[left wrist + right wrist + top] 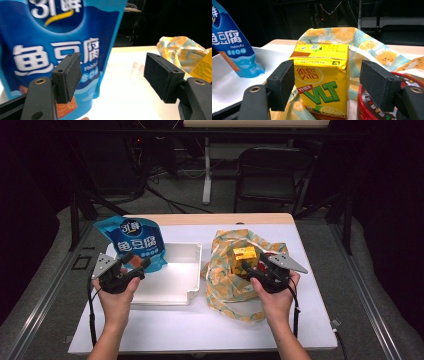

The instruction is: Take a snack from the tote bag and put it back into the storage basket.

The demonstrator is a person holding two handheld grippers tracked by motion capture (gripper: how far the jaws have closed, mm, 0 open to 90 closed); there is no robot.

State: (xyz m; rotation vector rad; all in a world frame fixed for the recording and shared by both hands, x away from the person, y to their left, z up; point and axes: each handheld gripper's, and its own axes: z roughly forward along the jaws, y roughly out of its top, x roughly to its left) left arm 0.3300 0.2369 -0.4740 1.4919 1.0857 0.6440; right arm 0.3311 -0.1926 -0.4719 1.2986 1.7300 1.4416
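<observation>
A blue snack pouch point(132, 242) stands tilted at the left end of a white tray point(172, 282). My left gripper point(137, 261) is just in front of its lower edge. In the left gripper view the pouch point(50, 37) is behind the left pad, and the left gripper point(112, 75) is open with nothing between its pads. A yellow drink carton point(244, 255) stands upright in an orange-print cloth bag point(227, 287). My right gripper point(248, 266) is at the carton. The right gripper point(327, 82) straddles the carton point(322, 75), and the right pad stands clear of it.
A red round tin point(369, 107) lies in the bag beside the carton. The white table point(200, 330) has bare room along its front edge. A dark chair point(272, 170) and a stand's white leg point(206, 170) are on the floor beyond the far edge.
</observation>
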